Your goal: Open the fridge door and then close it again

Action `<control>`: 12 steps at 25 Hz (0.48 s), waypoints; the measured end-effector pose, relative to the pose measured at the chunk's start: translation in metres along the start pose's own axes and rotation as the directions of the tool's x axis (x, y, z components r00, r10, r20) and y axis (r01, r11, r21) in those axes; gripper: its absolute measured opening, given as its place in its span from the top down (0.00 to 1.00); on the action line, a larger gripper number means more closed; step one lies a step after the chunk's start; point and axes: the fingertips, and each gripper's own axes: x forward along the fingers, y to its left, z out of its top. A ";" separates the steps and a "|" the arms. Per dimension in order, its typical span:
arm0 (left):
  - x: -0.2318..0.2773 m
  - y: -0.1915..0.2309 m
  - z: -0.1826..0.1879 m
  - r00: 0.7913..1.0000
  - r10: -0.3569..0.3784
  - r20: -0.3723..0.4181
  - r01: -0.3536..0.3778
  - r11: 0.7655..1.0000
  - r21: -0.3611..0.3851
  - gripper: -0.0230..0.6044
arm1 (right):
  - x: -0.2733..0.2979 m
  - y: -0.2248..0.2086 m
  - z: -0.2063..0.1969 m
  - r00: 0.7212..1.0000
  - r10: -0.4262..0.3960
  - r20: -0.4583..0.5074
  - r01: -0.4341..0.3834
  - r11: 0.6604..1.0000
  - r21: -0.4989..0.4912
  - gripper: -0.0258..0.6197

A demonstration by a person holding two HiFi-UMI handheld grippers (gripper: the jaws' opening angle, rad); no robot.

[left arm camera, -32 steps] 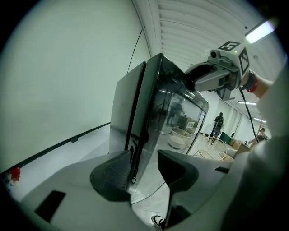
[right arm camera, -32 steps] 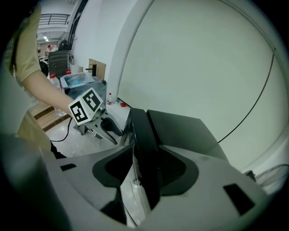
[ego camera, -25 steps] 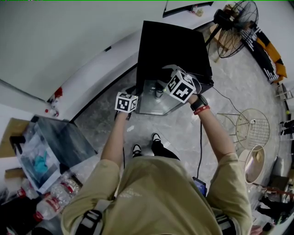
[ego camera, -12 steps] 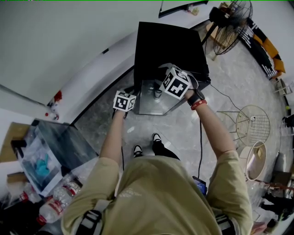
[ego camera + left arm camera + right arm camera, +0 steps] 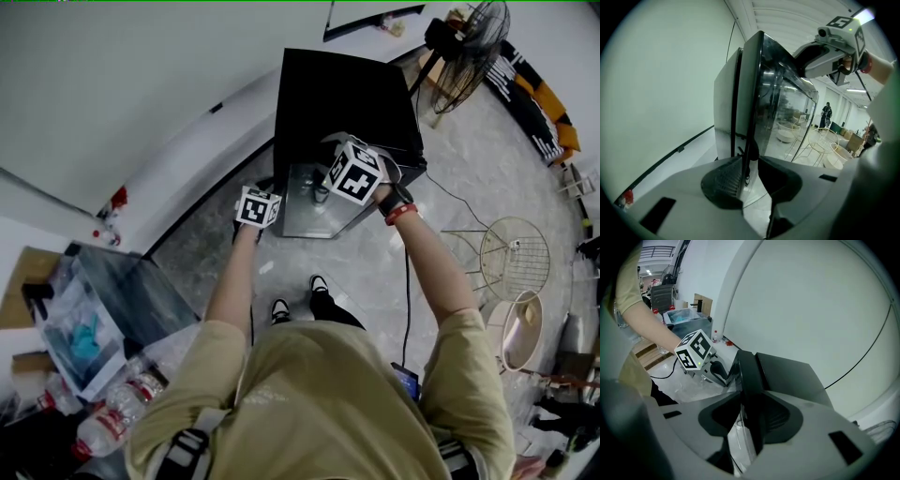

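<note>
As seen from the head view, one black fridge [image 5: 342, 94] stands against the white wall, its glass fridge door [image 5: 314, 211] facing the person. Two grippers are at that door: the left gripper [image 5: 272, 190] at its left edge, the right gripper [image 5: 323, 181] at its right upper corner. One standing fan [image 5: 469, 42] is beyond the fridge to the right.

In the left gripper view, the door's [image 5: 778, 108] near vertical edge runs straight down between the two fingers [image 5: 726, 180]. The left gripper [image 5: 749, 171] has just been closing, and both pads now press the edge, one on each face. The right gripper [image 5: 820, 58] shows at the door's far upper corner.

In the right gripper view, the door's [image 5: 747, 376] edge likewise lies between the two fingers [image 5: 776, 416]. The right gripper [image 5: 749, 413] has just been closing and is clamped on that edge. The fridge body [image 5: 792, 376] lies to the right of it; the left gripper [image 5: 717, 371] is at the door's far edge.
</note>
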 end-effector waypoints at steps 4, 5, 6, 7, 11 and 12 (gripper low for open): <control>-0.003 0.001 0.001 1.000 0.012 -0.013 -0.011 1.000 0.026 0.78 | 0.000 0.002 0.001 1.000 0.013 0.016 -0.013 1.000 0.006 0.73; -0.005 0.000 0.003 1.000 0.015 -0.015 -0.015 0.999 0.033 0.79 | 0.000 0.002 0.001 1.000 0.016 0.018 -0.016 1.000 0.007 0.73; -0.006 -0.001 0.004 1.000 0.015 -0.017 -0.014 0.999 0.034 0.79 | 0.000 0.002 0.001 1.000 0.017 0.020 -0.017 1.000 0.009 0.73; -0.007 -0.003 0.005 1.000 0.013 -0.021 -0.012 0.999 0.031 0.79 | 0.000 0.002 0.001 1.000 0.017 0.021 -0.017 1.000 0.011 0.74; -0.013 -0.008 0.001 1.000 0.008 -0.028 -0.006 0.998 0.058 0.79 | -0.006 0.007 0.001 0.999 0.034 0.031 -0.034 0.999 0.002 0.74; -0.016 -0.012 -0.001 1.000 0.003 -0.023 -0.002 0.998 0.062 0.80 | -0.009 0.010 0.000 0.999 0.043 0.031 -0.043 0.999 -0.008 0.74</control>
